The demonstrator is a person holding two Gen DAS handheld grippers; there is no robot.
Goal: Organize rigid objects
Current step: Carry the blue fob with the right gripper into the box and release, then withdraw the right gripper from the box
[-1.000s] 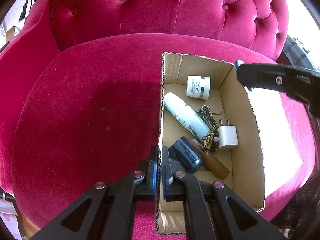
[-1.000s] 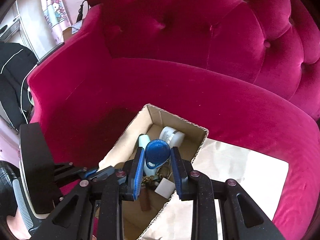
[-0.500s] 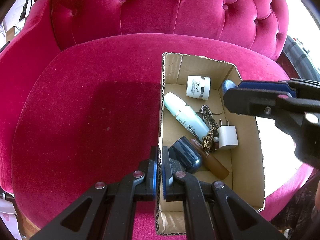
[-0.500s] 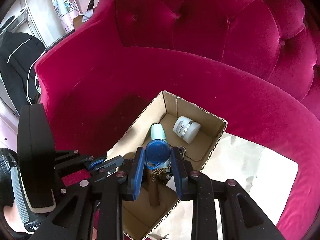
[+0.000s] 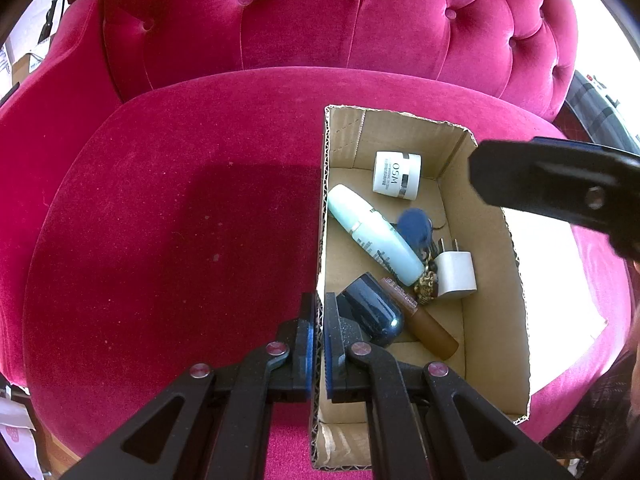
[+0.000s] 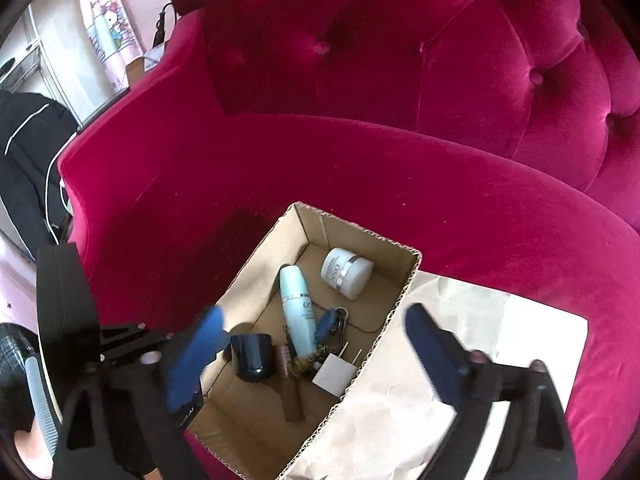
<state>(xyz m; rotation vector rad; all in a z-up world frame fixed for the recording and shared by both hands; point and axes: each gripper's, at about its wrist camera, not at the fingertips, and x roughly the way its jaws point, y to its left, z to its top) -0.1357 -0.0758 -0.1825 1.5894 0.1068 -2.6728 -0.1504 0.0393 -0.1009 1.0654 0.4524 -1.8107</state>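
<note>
Your left gripper [image 5: 319, 312] is clamped on the left wall of the cardboard box [image 5: 494, 320], which sits on the seat of the pink armchair [image 5: 180, 240] toward its right edge. Your right gripper [image 6: 316, 344] hangs over the box with its fingers spread wide and nothing between them. The blue key fob [image 5: 416, 226] lies blurred in mid-box, over the keys beside the pale blue bottle [image 5: 374, 236]; you cannot tell whether it has settled. From here the risk is your left grip: pull or twist that thin wall and the box may tip on the soft cushion, rolling the white jar [image 5: 397, 175] in the far corner and the dark blue cap [image 5: 370, 310] near your fingers. Lifting the right gripper carelessly could catch the right wall. The brown tube [image 5: 424, 324] is half hidden under the bottle and white charger [image 5: 456, 276], and the box's near end is cut off behind your left gripper.
</note>
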